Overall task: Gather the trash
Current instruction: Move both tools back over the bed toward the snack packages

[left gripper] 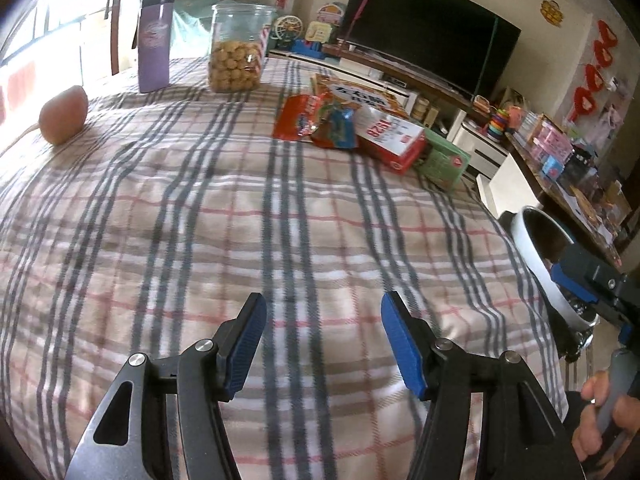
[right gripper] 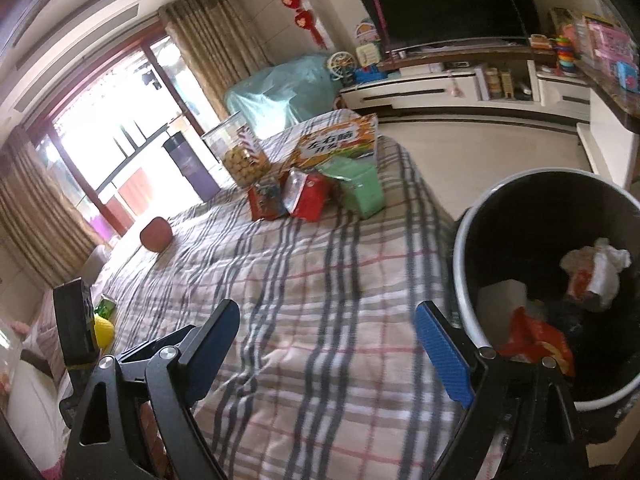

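A heap of snack wrappers and boxes point(left gripper: 352, 124) lies at the far right of the plaid-covered table point(left gripper: 200, 220); it also shows in the right wrist view point(right gripper: 316, 188). A white bin with a black inside point(right gripper: 548, 280) stands off the table's right edge and holds crumpled paper and a red wrapper point(right gripper: 540, 344). The bin's rim shows in the left wrist view point(left gripper: 536, 252). My left gripper point(left gripper: 322, 344) is open and empty above the near table. My right gripper point(right gripper: 326, 354) is open and empty above the table's near right edge, beside the bin.
A cookie jar point(left gripper: 236, 48), a purple flask point(left gripper: 154, 40) and a brown fruit point(left gripper: 64, 114) stand at the table's far side. A TV point(left gripper: 432, 28) and a cluttered cabinet line the wall behind. The left-hand gripper body point(right gripper: 76, 328) shows at the right wrist view's left edge.
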Motion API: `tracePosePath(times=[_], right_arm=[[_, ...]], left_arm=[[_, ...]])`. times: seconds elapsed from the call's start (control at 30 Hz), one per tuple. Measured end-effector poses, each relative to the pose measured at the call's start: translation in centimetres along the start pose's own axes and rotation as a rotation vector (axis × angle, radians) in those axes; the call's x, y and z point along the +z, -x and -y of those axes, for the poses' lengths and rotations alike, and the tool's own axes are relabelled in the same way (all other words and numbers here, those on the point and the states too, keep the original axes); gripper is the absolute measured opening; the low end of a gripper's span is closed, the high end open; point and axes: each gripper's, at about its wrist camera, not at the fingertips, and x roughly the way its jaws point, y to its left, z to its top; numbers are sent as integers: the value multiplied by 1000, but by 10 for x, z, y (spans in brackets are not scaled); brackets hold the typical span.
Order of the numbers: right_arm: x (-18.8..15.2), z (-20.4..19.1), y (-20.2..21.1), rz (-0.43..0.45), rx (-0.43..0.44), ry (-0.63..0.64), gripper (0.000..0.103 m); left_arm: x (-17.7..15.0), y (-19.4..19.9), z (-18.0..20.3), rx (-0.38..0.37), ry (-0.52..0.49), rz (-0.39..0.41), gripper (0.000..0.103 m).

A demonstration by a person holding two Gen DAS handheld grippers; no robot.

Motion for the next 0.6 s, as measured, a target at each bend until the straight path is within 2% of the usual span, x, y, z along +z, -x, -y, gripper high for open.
tracePosePath(times=[0.33, 0.6], right_arm=[[14, -4, -18, 9, -11, 37, 91], [23, -4, -33, 13, -3, 50, 91]], left_arm=[[14, -10, -10, 6, -6, -2, 60], [38, -23, -13, 19, -29, 11, 60]])
